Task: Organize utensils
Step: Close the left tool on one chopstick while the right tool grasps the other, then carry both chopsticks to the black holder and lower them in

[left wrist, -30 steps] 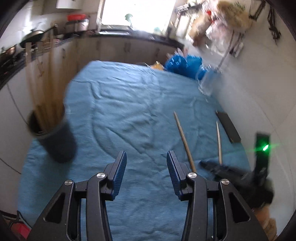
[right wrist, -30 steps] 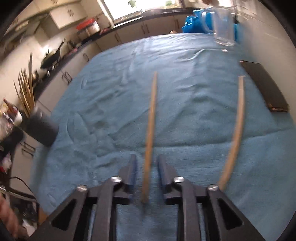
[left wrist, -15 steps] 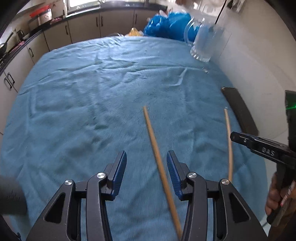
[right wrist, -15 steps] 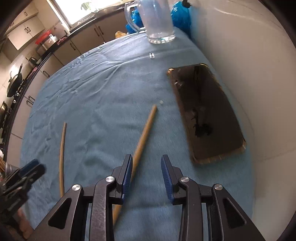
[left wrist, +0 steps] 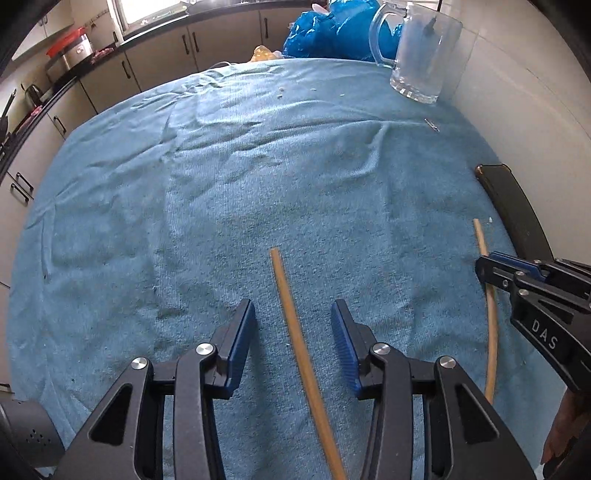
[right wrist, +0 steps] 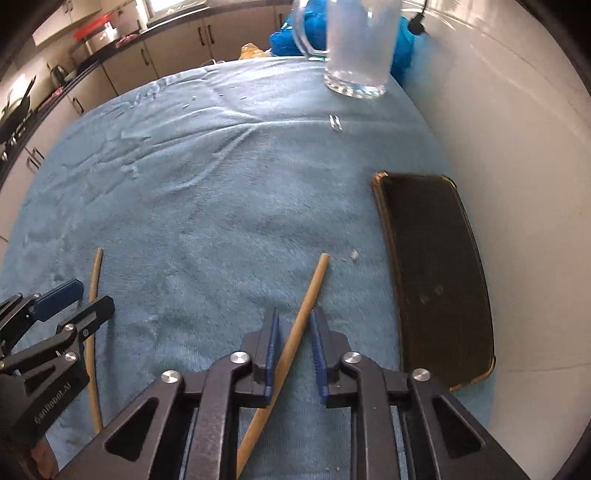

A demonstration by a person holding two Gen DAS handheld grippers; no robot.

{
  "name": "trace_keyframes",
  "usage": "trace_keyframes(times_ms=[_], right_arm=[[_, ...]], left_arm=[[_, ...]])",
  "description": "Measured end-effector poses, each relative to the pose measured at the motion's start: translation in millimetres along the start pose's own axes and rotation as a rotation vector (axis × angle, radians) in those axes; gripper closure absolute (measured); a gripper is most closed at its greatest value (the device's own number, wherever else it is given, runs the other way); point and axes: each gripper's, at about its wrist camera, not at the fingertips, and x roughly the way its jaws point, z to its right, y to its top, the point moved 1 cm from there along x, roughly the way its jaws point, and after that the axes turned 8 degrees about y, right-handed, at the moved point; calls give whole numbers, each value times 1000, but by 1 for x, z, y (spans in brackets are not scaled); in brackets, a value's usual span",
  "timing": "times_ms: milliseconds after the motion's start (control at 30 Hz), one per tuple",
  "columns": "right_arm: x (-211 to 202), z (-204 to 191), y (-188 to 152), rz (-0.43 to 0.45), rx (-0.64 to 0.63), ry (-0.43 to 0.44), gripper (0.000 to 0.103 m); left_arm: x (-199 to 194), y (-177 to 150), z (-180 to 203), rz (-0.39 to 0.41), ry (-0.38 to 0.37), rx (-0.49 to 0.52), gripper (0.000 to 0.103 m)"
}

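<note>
The left gripper has its jaws spread wide, one blue pad on each side of a wooden chopstick that lies flat on the blue towel covering the table; neither pad touches the stick. The right gripper has its jaws drawn closer together around a second chopstick, which runs up between the pads at a slant; the left pad looks to be against the stick low down, while a gap shows on the right side, so it is not pinched. Both chopsticks lie near the table's near edge, the second one toward the right side, with their far tips pointing toward the far edge. Just right of the second chopstick, along the table's right edge by the white wall, lies a dark phone with a gold rim. A small metal clip lies on the towel farther on. At the far right corner stands an upright glass mug, with a blue plastic bag behind it. Kitchen cabinets run beyond the far edge.
</note>
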Motion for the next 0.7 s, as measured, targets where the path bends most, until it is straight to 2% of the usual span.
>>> trace_keyframes(times_ms=[33,100,267,467,567,700], right_arm=[[0,0,-1,7,-2,2,92],[0,-1,-3,23,-9,10,93],[-16,3,-13,81,6,81,96],[-65,2,-34,198,15,142,96],[-94,-1,-52,263,5,152,96],[-123,-11,-74,330,-12,163,96]], left_arm=[[-1,0,1,16,4,5,94],[-1,-2,-2,28,0,-16,97],[-21,-19,-16,87,-27,-72,97],[-76,-49,-35,175,-104,-99,97],[-109,-64,-44,248,-129,-110,97],[-152,-90,-52,375,-118,-115,97]])
